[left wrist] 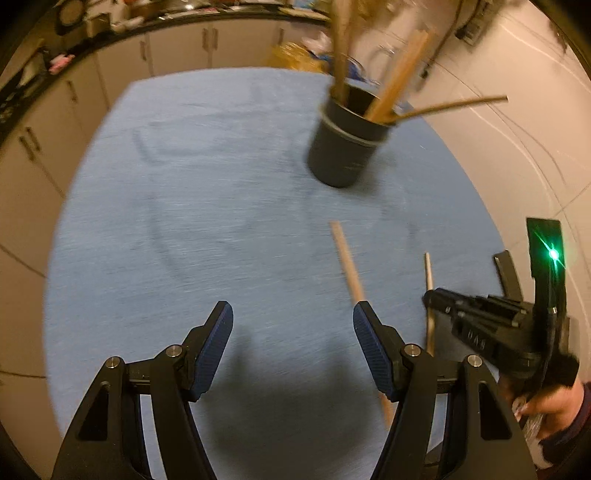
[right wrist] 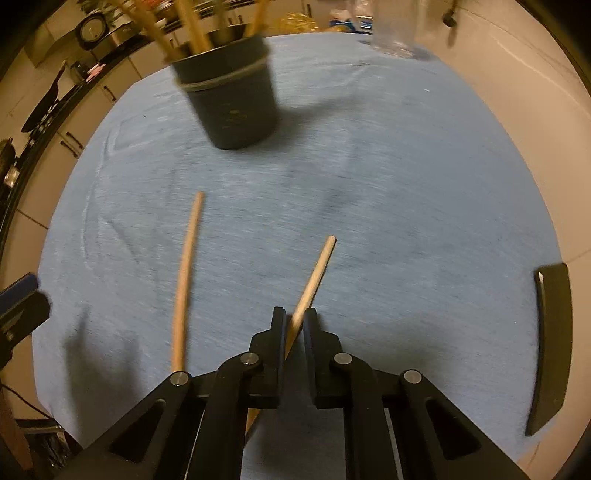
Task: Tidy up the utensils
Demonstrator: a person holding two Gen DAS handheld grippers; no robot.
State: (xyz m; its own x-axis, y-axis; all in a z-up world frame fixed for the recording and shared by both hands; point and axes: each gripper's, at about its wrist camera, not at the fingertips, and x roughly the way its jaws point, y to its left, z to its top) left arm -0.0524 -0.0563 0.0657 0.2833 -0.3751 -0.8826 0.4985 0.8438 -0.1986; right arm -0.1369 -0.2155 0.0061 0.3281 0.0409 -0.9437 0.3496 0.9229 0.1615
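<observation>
A dark grey utensil holder [left wrist: 345, 142] [right wrist: 231, 99] with several wooden utensils in it stands on the blue cloth at the far side. My right gripper [right wrist: 294, 317] [left wrist: 430, 299] is shut on a wooden stick [right wrist: 316, 273] [left wrist: 428, 277] near the front of the table. A second wooden stick [right wrist: 184, 273] [left wrist: 347, 266] lies on the cloth to its left. My left gripper [left wrist: 291, 314] is open and empty, with its right finger over that lying stick.
A blue cloth [left wrist: 221, 184] [right wrist: 406, 184] covers the round table. A black flat utensil [right wrist: 552, 339] [left wrist: 508, 271] lies at the table's right edge. A clear glass [right wrist: 393, 29] and packets stand at the far edge. Kitchen cabinets [left wrist: 110, 66] lie beyond.
</observation>
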